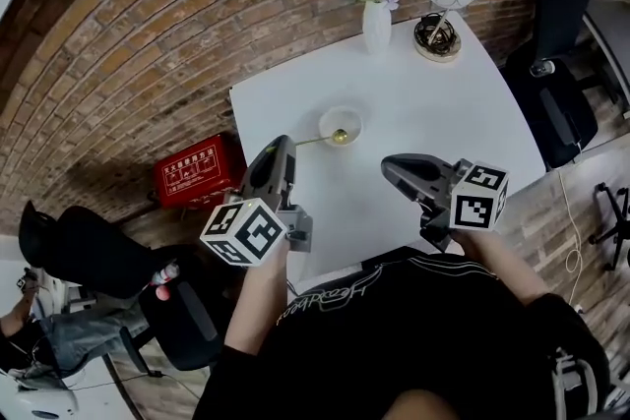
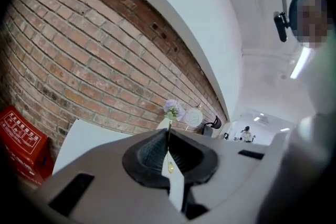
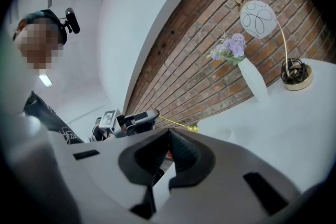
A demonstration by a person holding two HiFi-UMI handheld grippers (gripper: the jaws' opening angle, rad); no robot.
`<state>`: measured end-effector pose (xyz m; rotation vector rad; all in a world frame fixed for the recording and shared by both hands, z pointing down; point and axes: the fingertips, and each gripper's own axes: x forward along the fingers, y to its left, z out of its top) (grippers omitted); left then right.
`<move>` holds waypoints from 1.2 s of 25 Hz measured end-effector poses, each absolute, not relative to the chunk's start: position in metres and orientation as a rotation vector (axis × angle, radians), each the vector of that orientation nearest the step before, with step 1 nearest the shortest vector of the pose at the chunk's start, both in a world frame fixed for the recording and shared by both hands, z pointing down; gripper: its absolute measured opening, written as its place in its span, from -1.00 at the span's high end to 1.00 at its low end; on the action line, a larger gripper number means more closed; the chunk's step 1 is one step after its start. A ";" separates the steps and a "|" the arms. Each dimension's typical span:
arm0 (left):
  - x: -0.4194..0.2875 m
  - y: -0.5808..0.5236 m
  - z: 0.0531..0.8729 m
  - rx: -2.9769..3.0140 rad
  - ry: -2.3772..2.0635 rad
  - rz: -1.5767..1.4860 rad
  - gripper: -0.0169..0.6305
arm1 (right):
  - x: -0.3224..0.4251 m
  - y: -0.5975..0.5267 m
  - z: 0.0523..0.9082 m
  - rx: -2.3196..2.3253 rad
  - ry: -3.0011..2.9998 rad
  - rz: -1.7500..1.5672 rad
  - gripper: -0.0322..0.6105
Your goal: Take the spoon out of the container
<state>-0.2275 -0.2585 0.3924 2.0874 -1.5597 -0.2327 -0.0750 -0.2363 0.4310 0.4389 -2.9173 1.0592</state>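
The left hand-held gripper point(image 1: 280, 149) is clamped on the thin handle of the gold spoon point(image 1: 333, 138). The spoon's bowl reaches out ahead of its jaws, over the near rim of the container point(image 1: 323, 123) on the surface point(image 1: 433, 103). The right hand-held gripper point(image 1: 392, 168), off to its right, has its jaws pressed together on nothing.

The left claw point(image 2: 169, 132) is clamped on a thin gold spoon point(image 2: 170, 167), its stem upright between the pads. Beyond lie the white worktop point(image 2: 84, 139), a vase of purple flowers point(image 2: 171, 110), a brick wall point(image 2: 94, 60) and a red box point(image 2: 18, 139).
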 end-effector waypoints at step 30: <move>-0.173 -0.105 0.392 2.297 -1.304 -0.029 0.93 | -0.075 -0.126 0.397 0.488 -2.963 0.740 0.91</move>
